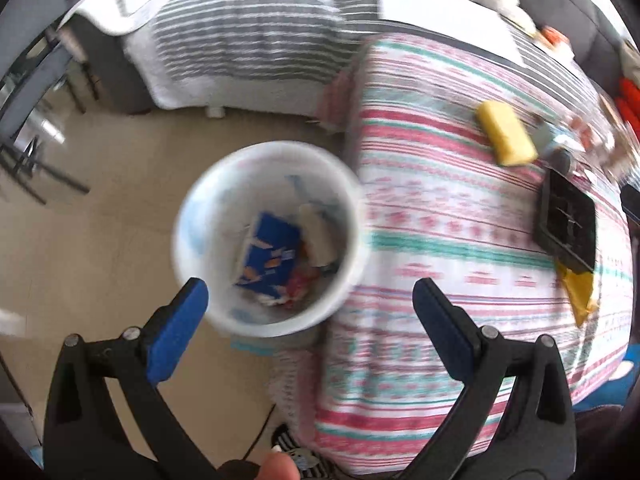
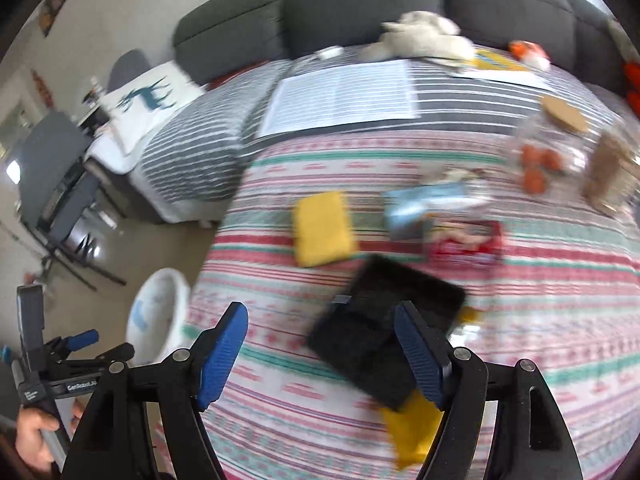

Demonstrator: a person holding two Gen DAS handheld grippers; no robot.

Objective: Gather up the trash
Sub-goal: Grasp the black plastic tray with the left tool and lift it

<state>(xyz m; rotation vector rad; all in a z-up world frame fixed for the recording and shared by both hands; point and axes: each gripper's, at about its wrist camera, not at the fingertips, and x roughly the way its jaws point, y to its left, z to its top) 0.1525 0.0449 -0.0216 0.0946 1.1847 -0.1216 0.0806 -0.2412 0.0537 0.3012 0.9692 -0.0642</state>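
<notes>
A white bin [image 1: 272, 148] stands on the floor against the table's edge, holding a blue wrapper [image 1: 272, 256] and other blurred scraps. My left gripper [image 1: 310, 312] hangs open above it, its left finger over the rim and nothing between the pads. It also shows in the right wrist view as the left gripper [image 2: 108, 342] beside the bin [image 2: 160, 312]. My right gripper [image 2: 320, 320] is open and empty over the striped tablecloth [image 2: 540, 320], above a black tray [image 2: 400, 284]. A blue-white packet [image 2: 428, 204] and a red wrapper [image 2: 464, 244] lie farther back.
A yellow sponge [image 2: 322, 228] lies left of the packet, and a yellow cloth [image 2: 412, 428] pokes out under the tray. Glass jars [image 2: 548, 156] stand at the right. Behind are an open book [image 2: 340, 96], a plush toy [image 2: 420, 36] and a grey sofa [image 2: 360, 0].
</notes>
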